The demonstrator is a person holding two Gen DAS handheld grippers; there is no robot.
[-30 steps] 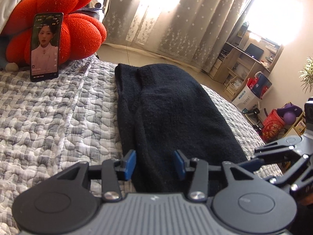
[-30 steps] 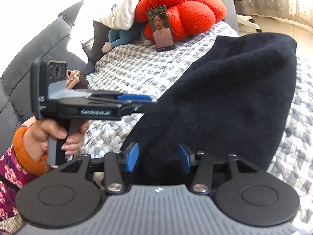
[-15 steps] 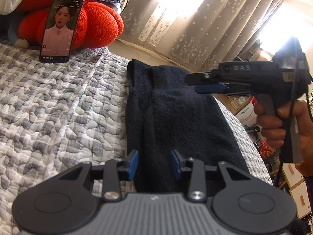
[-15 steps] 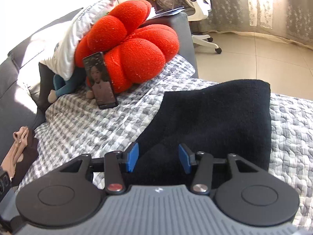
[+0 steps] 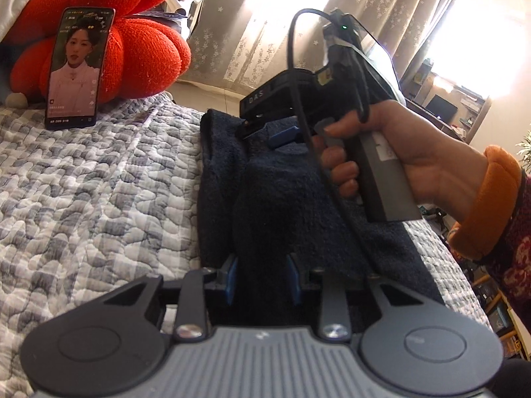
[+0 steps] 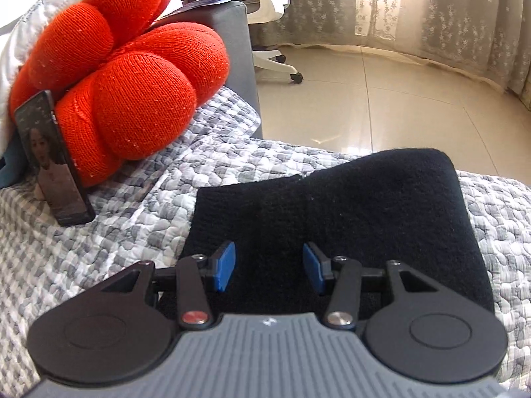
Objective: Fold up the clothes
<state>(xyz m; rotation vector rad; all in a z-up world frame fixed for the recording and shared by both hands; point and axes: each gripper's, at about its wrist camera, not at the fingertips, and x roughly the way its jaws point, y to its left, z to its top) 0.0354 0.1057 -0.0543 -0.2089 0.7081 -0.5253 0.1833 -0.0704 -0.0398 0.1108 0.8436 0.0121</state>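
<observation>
A black fleece garment [image 5: 282, 182] lies folded lengthwise on the grey-white quilt [image 5: 99, 199]. My left gripper [image 5: 263, 278] is at its near end, jaws closing, with a raised fold of the cloth filling the gap between the blue pads. A person's hand [image 5: 415, 152] holds my right gripper [image 5: 265, 131] low over the garment's far end. In the right wrist view the right gripper [image 6: 269, 267] stands open above the black garment [image 6: 348, 199], and nothing is pinched between its pads.
A red knitted cushion [image 5: 142, 43] sits at the head of the quilt with a phone [image 5: 78, 69] leaning on it. In the right wrist view the cushion [image 6: 132, 99], phone [image 6: 49, 165], quilt [image 6: 116, 248], a white office chair [image 6: 272, 33] and tiled floor [image 6: 381, 99] show.
The right gripper has swung from beside the left hand, along the garment, to its far end. The left jaws have narrowed around the cloth fold.
</observation>
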